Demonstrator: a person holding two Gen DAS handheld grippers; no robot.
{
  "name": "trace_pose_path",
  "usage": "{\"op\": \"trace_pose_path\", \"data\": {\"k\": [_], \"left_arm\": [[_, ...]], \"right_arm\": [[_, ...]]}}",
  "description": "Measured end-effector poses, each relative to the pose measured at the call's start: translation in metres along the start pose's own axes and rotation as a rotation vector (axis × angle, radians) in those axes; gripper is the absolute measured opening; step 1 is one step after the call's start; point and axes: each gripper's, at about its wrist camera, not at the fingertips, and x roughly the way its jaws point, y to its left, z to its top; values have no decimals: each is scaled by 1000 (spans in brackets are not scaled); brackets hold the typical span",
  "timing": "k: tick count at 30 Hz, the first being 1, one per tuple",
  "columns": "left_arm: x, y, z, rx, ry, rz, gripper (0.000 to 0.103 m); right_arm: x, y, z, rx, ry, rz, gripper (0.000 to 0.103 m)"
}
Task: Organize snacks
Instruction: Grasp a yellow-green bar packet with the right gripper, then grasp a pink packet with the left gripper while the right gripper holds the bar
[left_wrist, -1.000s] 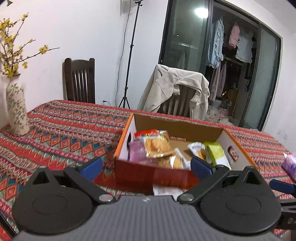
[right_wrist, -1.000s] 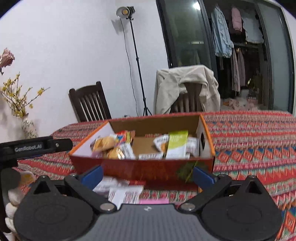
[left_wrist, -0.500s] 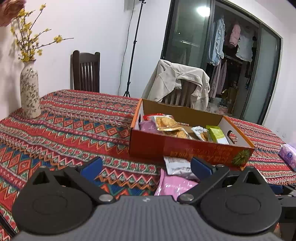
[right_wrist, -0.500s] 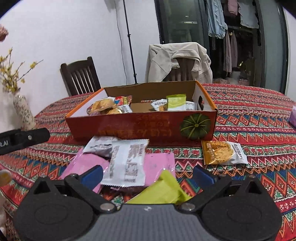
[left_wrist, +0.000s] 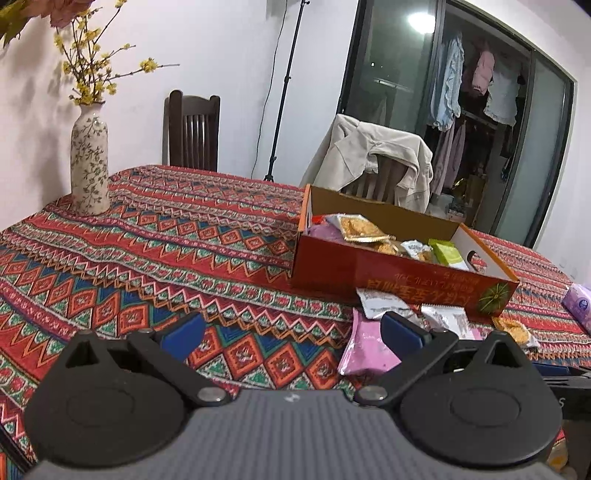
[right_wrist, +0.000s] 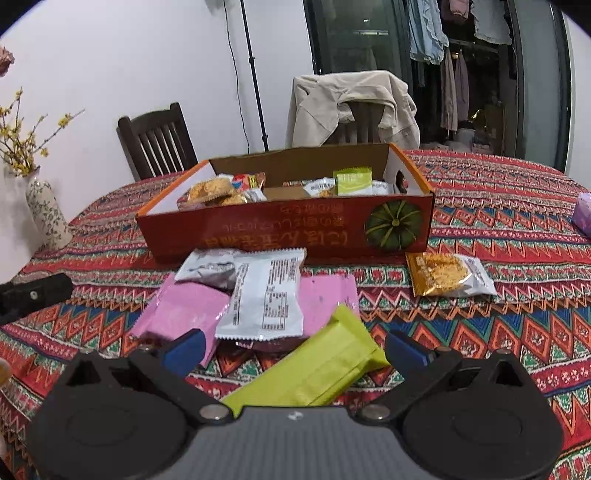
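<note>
Before my right claw (right_wrist: 293, 349), spread wide and empty: lime-green packet (right_wrist: 314, 365), white packet (right_wrist: 267, 295), pink packets (right_wrist: 181, 314), orange snack box (right_wrist: 288, 229). Left claw (left_wrist: 291, 326) likewise spread, empty.

Both grippers drew back from the orange box (right_wrist: 284, 225). Loose packets, earlier mostly hidden, came into view: a lime-green packet (right_wrist: 314, 365) lay between the right gripper (right_wrist: 293, 350) fingers, and a pink packet (left_wrist: 364, 349) beside the left gripper (left_wrist: 291, 332).
</note>
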Motion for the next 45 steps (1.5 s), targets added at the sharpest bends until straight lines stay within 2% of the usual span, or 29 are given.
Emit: {"op": "trace_pose_path", "data": {"k": [4,11,17,19,20,21,22,27,29,30,31,37,45], "left_arm": [[0,1,-3,-5,9,-1,103],[-4,2,-9,3,20,-7,103],[-6,2,-13,-2,23,-18,103],[-5,0,-15,2,29,-19,103],[-5,-1,-15,2,31,-18,103],[-4,-1,-15,-1,33,-17,103],[-4,-2,-15,-2,33,-17,103],[-6,-6,-17,6,35,-20,103],[-3,-8,-17,11,46,-18,103],[-2,-10,-17,13,51,-18,103],[-1,-13,-16,17,54,-19,103],[8,-29,-16,56,70,-29,103],[48,-64,-10,151,139,-4,103]], "right_arm": [[8,8,-2,-14,32,-8,103],[11,21,-19,-114,53,-112,103],[-5,7,-38,-163,47,-97,101],[-9,-2,-43,-161,46,-81,93],[-13,-7,-45,-150,33,-58,83],[-16,-13,-46,-135,24,-43,67],[-19,-14,-45,-130,21,-47,62],[-28,-18,-52,-139,17,-43,59],[-30,-18,-54,-153,7,-26,50],[-31,-19,-53,-155,1,-23,39],[-32,-20,-51,-155,-5,-22,34],[-46,-40,-39,-106,-89,-37,34],[-43,-58,-9,-76,-164,-3,34]]}}
